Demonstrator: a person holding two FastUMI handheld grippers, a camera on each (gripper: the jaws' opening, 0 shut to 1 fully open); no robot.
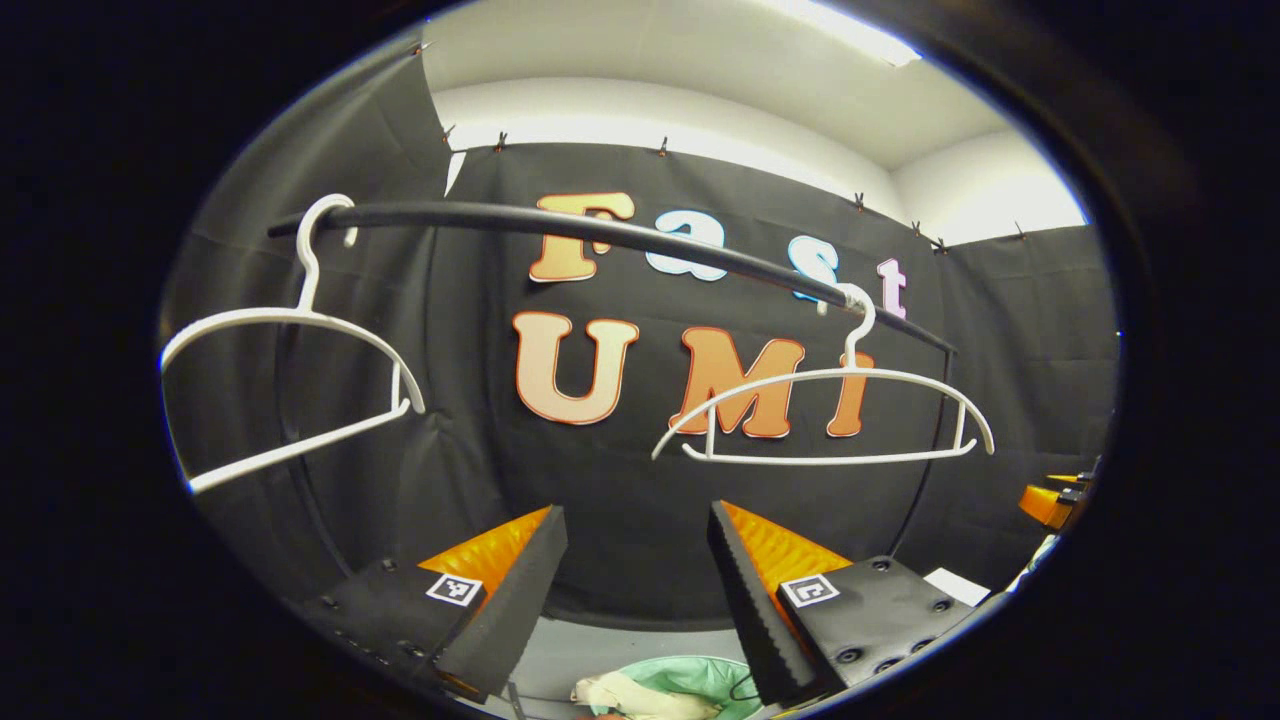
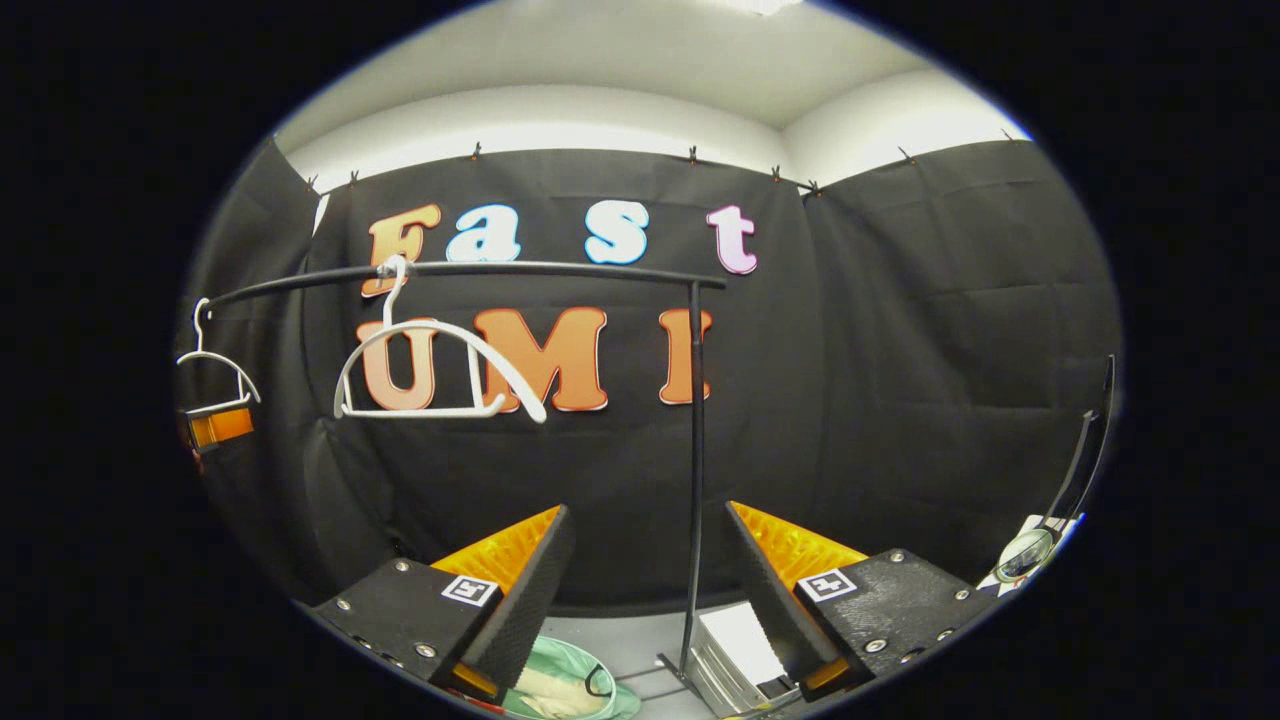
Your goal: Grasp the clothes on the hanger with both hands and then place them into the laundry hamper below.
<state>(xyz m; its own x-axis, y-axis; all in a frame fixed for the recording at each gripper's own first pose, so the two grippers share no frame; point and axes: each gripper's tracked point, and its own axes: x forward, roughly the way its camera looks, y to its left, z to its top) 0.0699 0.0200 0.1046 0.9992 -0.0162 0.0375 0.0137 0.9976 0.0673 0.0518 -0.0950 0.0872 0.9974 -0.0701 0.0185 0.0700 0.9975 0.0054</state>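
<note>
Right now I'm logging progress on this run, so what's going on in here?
Both white plastic hangers hang bare on the black rail. The left gripper and right gripper hold nothing, jaws apart, pointing at the rail. Pale clothes lie in the mint-green hamper below, so the drop looks done.

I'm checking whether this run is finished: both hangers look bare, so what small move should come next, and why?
Probably just draw both grippers back and stop. Both white hangers hang empty on the rail, and cloth already lies in the green hamper below. The left gripper and right gripper stand open, holding nothing, so no garment seems left to grasp.
</note>
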